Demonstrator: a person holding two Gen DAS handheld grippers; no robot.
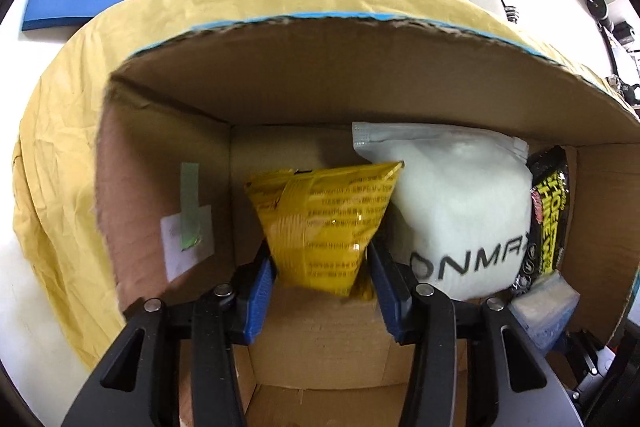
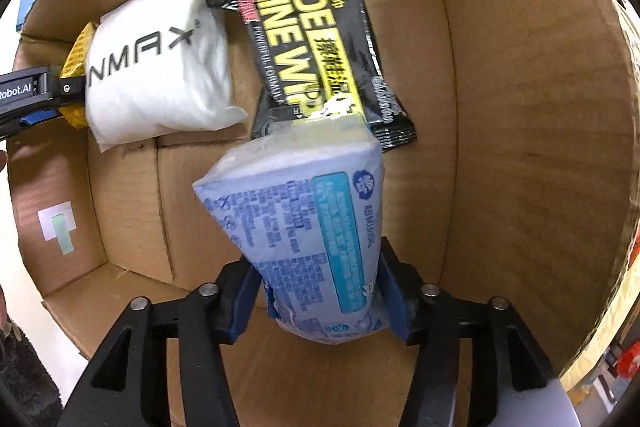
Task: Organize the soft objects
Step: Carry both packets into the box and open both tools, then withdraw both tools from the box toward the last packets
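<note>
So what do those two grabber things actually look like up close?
Both look alike: the left gripper and right gripper have glossy black plastic linkage arms with triangular cut-outs and round silver pivot pins, ending in blue finger pads. Seen from the right wrist camera, the left one's side carries white "Robot.AI" lettering. No cables or sleeves show.

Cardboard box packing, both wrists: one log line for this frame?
left gripper: shut on yellow packet | right gripper: shut on blue tissue pack | cardboard box: white pouch, shoe wipes inside
</note>
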